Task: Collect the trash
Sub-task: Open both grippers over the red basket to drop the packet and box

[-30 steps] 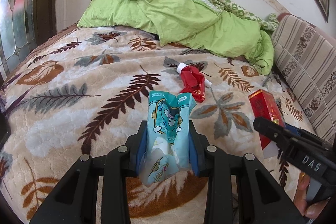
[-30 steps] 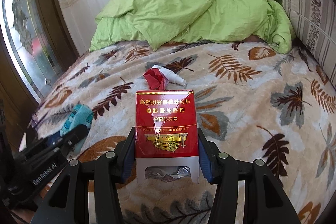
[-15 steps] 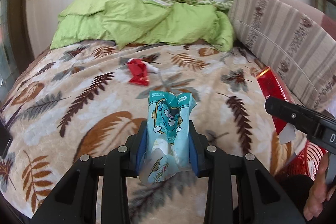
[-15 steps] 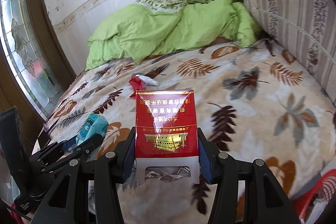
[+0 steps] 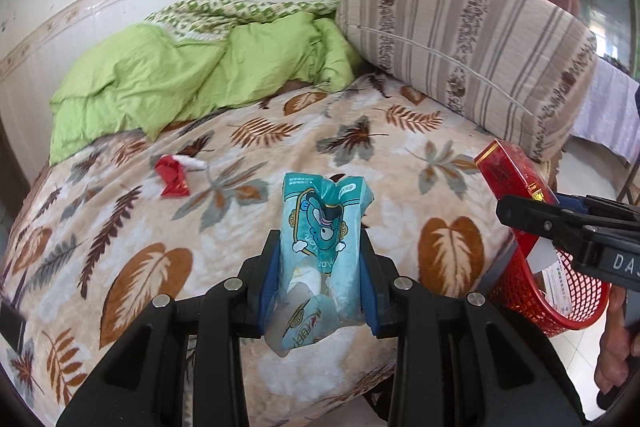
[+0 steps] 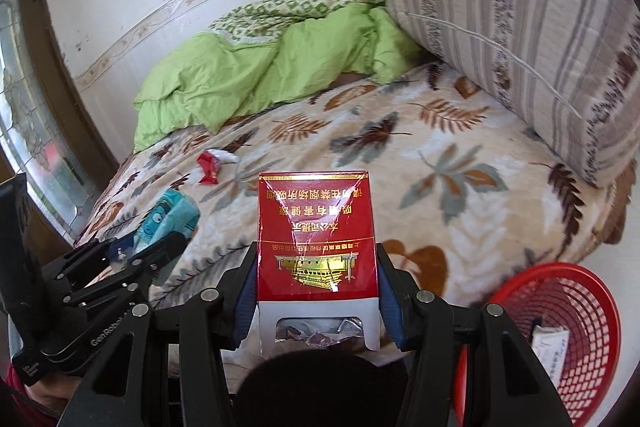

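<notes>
Clamping a teal cartoon pouch [image 5: 320, 247], left claw [image 5: 320, 263]; right claw [image 6: 318, 279] grips red carton [image 6: 316, 235] with gold Chinese lettering.

Leaf-print blanket [image 5: 168, 235] on bed, green duvet [image 5: 160, 83] bunched at wall (far end), striped cushion [image 5: 472, 39] rt.

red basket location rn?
The red basket sits on the floor off the bed's near corner, low right in both wrist views. In the left wrist view it lies just under the right claw, which holds the red pack.

The red basket [image 6: 560, 339] is partly cut off by the right gripper [image 6: 318, 291].
</notes>
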Action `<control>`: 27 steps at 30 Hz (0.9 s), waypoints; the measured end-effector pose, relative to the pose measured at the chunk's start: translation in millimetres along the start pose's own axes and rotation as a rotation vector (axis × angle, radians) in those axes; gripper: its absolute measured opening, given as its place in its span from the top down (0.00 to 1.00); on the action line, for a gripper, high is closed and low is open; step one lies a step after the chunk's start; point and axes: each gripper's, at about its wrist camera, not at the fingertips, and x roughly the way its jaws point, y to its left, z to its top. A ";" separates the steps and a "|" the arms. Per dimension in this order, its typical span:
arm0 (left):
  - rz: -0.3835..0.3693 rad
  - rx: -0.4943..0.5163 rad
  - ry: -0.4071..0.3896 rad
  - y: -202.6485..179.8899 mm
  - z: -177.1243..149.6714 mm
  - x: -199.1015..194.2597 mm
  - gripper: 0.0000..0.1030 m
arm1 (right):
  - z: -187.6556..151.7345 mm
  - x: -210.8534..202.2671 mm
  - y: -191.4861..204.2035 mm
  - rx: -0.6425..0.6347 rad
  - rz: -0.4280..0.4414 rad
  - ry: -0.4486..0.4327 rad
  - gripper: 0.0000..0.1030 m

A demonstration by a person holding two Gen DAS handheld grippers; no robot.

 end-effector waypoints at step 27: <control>-0.508 0.190 0.156 -183.5 48.9 14.1 0.65 | -34.4 -109.7 -179.4 0.344 -0.239 -0.082 0.45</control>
